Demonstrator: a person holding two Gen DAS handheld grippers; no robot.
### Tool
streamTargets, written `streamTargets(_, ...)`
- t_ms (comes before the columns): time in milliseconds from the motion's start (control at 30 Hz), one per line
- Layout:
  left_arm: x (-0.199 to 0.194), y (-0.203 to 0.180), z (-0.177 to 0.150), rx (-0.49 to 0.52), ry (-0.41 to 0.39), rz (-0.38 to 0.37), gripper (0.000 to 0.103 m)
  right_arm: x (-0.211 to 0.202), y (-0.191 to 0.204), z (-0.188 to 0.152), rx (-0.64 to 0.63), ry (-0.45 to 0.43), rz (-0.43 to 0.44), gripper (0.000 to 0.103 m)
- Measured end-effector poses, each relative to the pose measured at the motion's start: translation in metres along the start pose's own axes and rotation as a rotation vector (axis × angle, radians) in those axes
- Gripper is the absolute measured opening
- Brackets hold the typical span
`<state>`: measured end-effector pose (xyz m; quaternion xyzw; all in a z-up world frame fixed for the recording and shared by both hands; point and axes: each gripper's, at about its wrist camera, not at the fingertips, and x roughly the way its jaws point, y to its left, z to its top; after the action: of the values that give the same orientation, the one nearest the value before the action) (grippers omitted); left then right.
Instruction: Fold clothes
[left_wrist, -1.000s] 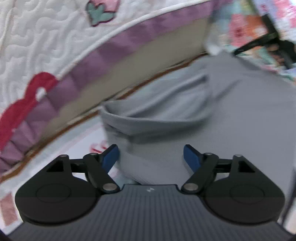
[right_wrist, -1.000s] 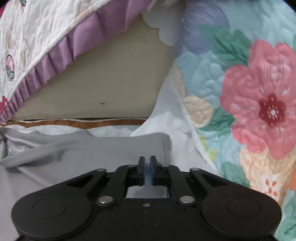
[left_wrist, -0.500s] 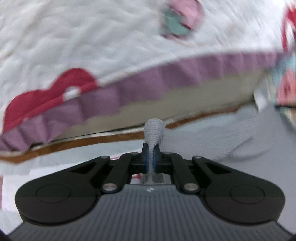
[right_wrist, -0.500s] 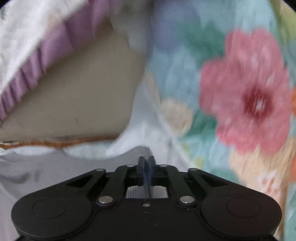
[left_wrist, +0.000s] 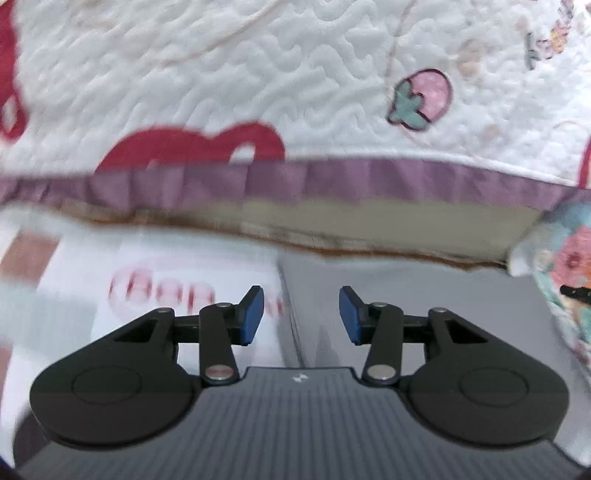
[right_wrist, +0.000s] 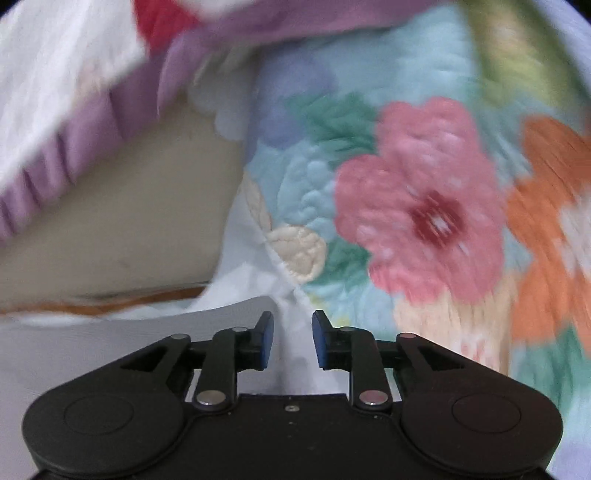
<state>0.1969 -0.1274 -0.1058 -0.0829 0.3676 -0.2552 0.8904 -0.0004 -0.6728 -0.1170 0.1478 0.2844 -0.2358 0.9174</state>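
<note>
Both tools (left_wrist: 301, 315) (right_wrist: 293, 340) just opened, off grey garment (left_wrist: 424, 295) edge, fabric flat beneath.

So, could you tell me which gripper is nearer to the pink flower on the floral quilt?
Right. The right gripper points just left of the pink flower; the left gripper hangs over the grey garment, the floral quilt far right.

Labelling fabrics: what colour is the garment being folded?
Plain grey garment, no print; clearest in the left wrist view.

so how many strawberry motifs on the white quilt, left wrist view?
1 clear: a pink strawberry on the white quilt, upper right. The red shapes at left are too blurred to identify; more may lie outside the frame.
</note>
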Motion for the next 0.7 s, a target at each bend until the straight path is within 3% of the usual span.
streamTargets(167,-0.044,0.011,-0.048,-0.056,0.117,0.04,0.041,-0.071,-0.014,-0.054,0.146,0.038,0.104,0.032)
streamTargets(267,-0.056,0.015,-0.067,-0.103,0.179,0.041,0.038,-0.105,-0.026,-0.088,0.192,0.06,0.097,0.032)
streamTargets(333,-0.066,0.014,-0.075,-0.121,0.178,0.023,0.036,-0.12,-0.033,-0.107,0.233,0.064,0.087,0.032)
streamTargets(467,-0.076,-0.001,-0.071,-0.031,0.143,-0.01,0.036,-0.138,-0.042,-0.135,0.309,0.076,0.06,0.035)
streamTargets(567,-0.068,-0.006,-0.074,-0.025,0.168,-0.06,0.04,-0.142,-0.044,-0.144,0.338,0.105,0.035,0.037)
streamTargets(700,-0.054,-0.014,-0.082,0.038,0.191,-0.017,0.042,-0.143,-0.037,-0.15,0.36,0.12,0.059,0.044)
